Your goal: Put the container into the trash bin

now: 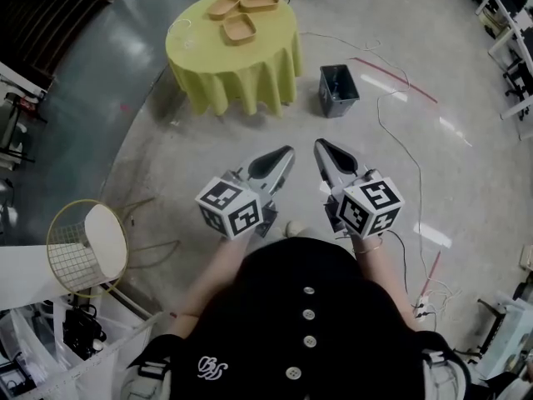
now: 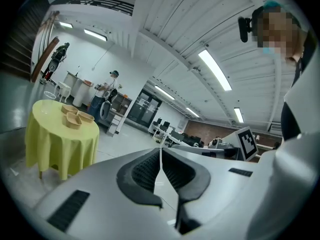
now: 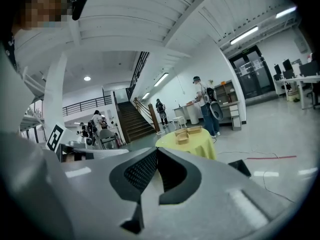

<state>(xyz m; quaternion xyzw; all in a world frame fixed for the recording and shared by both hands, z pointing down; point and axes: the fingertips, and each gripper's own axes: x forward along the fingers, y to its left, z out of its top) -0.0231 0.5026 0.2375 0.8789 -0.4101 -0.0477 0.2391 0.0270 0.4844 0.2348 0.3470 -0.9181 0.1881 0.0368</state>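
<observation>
On the far yellow table [image 1: 250, 77] we log three containers [image 1: 240, 29]; trash bin [image 1: 338, 90] to its right. Near us, left gripper [image 1: 286, 152] and right gripper [image 1: 320, 145] pressed together, empty.

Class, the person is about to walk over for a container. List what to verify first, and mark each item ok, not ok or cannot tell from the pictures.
1. Grippers free: ok. The left gripper and right gripper hold nothing.
2. Jaws apart for a grasp: not ok. Both pairs are together.
3. Containers in sight: ok. Three containers lie on the yellow table.
4. Trash bin ready: ok. It stands on the floor beside the table, top open.
5. Walking path: not ok. A cable lies across the floor ahead.
6. Containers empty: cannot tell from here.
</observation>
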